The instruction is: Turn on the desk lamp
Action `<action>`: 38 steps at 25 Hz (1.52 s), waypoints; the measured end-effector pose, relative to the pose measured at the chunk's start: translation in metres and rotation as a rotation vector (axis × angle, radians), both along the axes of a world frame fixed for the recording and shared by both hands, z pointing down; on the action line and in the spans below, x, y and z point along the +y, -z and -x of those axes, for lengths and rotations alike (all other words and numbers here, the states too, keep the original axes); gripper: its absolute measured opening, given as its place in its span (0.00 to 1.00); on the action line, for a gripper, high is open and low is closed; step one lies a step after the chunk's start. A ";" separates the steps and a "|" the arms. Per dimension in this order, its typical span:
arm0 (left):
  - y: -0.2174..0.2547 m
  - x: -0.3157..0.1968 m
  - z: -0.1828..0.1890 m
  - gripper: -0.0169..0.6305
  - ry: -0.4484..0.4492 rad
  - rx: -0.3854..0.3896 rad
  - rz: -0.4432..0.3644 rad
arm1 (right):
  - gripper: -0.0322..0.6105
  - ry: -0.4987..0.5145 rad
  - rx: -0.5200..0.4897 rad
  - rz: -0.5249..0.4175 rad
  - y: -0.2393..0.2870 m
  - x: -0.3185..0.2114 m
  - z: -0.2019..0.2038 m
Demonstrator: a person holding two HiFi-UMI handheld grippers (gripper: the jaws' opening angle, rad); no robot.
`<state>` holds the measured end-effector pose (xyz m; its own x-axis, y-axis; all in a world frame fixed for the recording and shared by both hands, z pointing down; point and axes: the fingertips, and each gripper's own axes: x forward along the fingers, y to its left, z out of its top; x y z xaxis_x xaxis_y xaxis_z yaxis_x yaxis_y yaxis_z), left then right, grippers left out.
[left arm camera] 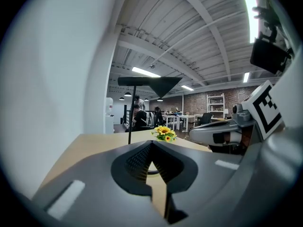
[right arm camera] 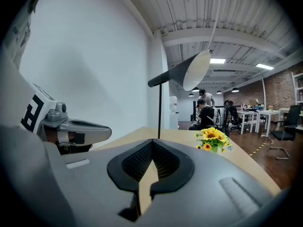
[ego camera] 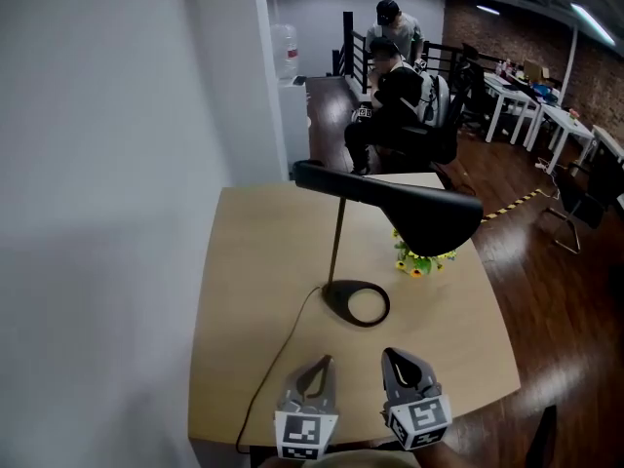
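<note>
- A white wall [ego camera: 107, 213] runs along the left edge of the table.
- A light wooden table [ego camera: 244, 291] fills the middle of the head view, with dark wood floor to its right.
- A black desk lamp [ego camera: 337, 242] stands near the middle of the table, in front of both grippers. Its thin stem rises from a flat ring base [ego camera: 356, 303] that is open in the middle. A long arm across the top widens into a cone shade [ego camera: 429, 217] that faces down, out to the right. Seen from the right gripper view, the inside of the shade is pale.
- The left gripper [ego camera: 317, 369] is at the near edge of the table, jaws closed tip to tip with nothing between them, apart from the lamp.
- The right gripper [ego camera: 402, 364] is just beside it, jaws likewise closed and empty.
- A small bunch of yellow flowers [ego camera: 421, 261] sits under the shade.
- A thin black cord [ego camera: 283, 359] trails from the base to the near edge.
</note>
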<state>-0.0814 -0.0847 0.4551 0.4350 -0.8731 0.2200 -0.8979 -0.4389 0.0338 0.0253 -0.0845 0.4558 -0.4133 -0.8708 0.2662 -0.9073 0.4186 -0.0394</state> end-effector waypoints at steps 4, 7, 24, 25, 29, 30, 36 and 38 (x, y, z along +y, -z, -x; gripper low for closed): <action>-0.007 -0.015 0.004 0.02 -0.023 0.000 0.011 | 0.05 -0.010 0.020 0.010 -0.004 -0.006 0.006; -0.010 -0.026 0.003 0.02 -0.033 -0.003 0.016 | 0.05 -0.005 0.030 0.016 -0.006 -0.012 0.008; -0.047 -0.099 -0.031 0.02 -0.011 -0.067 0.046 | 0.05 0.068 0.035 0.047 -0.028 -0.057 -0.006; -0.050 -0.103 -0.032 0.02 -0.011 -0.070 0.050 | 0.05 0.073 0.033 0.053 -0.031 -0.057 -0.006; -0.067 -0.120 -0.037 0.02 -0.014 -0.096 0.068 | 0.05 0.087 0.033 0.065 -0.037 -0.057 -0.007; -0.072 -0.124 -0.038 0.02 -0.017 -0.107 0.071 | 0.05 0.090 0.036 0.066 -0.037 -0.057 -0.006; -0.095 -0.150 -0.035 0.02 -0.024 -0.144 0.104 | 0.05 0.104 0.043 0.079 -0.036 -0.061 0.003; -0.105 -0.155 -0.033 0.02 -0.028 -0.152 0.122 | 0.05 0.105 0.046 0.085 -0.036 -0.062 0.005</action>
<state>-0.0480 -0.2396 0.5596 0.4123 -0.8239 0.3889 -0.8842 -0.4647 -0.0471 0.0206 -0.1468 0.4920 -0.4860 -0.7971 0.3583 -0.8606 0.5078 -0.0377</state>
